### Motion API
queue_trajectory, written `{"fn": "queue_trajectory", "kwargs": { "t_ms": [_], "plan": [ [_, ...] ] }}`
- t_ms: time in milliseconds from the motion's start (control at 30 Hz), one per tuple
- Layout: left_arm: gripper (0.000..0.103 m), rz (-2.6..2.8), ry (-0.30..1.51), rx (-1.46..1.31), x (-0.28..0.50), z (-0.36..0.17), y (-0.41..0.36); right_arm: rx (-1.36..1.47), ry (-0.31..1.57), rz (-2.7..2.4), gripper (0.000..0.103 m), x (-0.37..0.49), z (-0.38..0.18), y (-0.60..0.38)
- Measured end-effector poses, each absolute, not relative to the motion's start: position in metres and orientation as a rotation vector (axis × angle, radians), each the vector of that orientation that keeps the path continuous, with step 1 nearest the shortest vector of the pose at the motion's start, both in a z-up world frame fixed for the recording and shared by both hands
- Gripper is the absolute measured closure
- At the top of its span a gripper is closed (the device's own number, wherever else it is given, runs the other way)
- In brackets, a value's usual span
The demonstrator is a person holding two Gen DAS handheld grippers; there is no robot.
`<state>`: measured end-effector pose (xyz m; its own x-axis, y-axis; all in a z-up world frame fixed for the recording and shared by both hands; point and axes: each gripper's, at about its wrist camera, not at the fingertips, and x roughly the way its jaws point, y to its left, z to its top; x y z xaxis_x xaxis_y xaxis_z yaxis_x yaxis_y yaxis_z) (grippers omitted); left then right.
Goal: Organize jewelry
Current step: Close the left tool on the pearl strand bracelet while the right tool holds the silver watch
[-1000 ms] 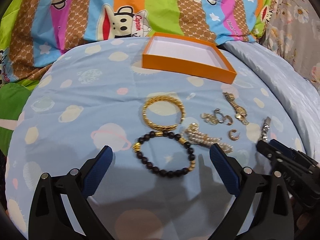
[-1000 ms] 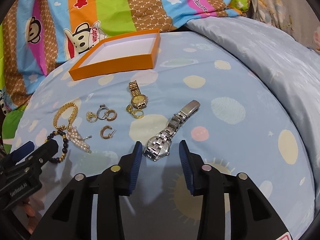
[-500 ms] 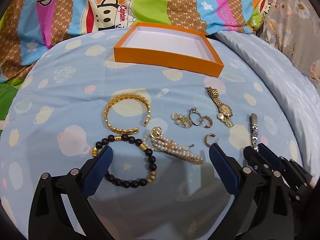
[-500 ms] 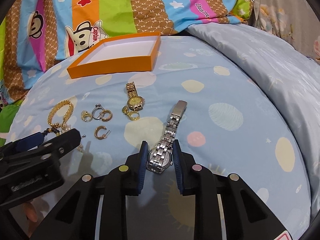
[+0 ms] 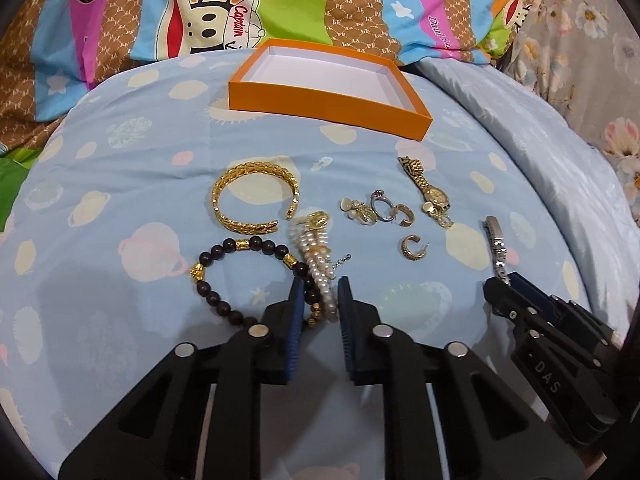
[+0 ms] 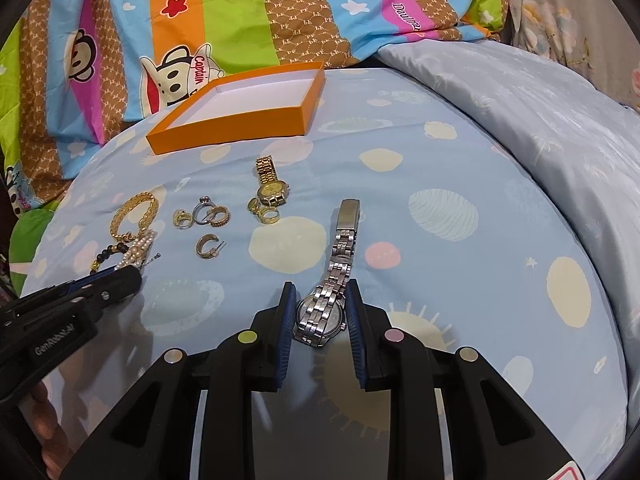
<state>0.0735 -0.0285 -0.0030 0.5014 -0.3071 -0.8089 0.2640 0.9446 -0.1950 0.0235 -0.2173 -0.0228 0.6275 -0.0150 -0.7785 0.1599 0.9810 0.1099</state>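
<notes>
Your left gripper has its fingers drawn close around the near end of the pearl bracelet, which lies on the blue planet-print bed sheet across the right side of the black bead bracelet; a bead or two sits between the pads as well, and you cannot tell from this view whether the pads press the pearls. Your right gripper has its fingers clamped on the case of the silver watch, whose band runs away from you across the sheet to its clasp. Just beyond the bead bracelet lies the gold bangle. To its right sits a cluster of small earrings and a ring, with one gold hoop earring a little nearer you. The gold watch lies beyond the silver one, with small gold pieces touching its case. The orange box stands open at the far edge of the sheet, its white inside showing, in front of the striped cartoon-monkey bedding.
</notes>
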Motion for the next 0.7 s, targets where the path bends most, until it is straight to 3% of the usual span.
{"fn": "queue_trajectory", "kwargs": {
  "t_ms": [67,100,467,600,700],
  "plan": [
    [0.093,-0.360,0.975,-0.063,0.071,0.001,-0.025,0.183,0.887,-0.094,0.080,0.023,-0.022,-0.218],
    [0.100,-0.368,0.967,-0.070,0.070,0.003,-0.024,0.188,0.886,-0.091,0.080,0.022,-0.022,-0.219],
    [0.098,-0.402,0.937,-0.050,0.065,0.009,-0.030,0.204,0.884,-0.086,0.080,0.022,-0.022,-0.220],
    [0.079,-0.394,0.952,-0.044,0.068,0.002,-0.032,0.195,0.887,-0.088,0.080,0.022,-0.023,-0.219],
    [0.079,-0.389,0.952,-0.037,0.068,-0.001,-0.034,0.184,0.887,-0.090,0.079,0.022,-0.024,-0.218]
  ]
}}
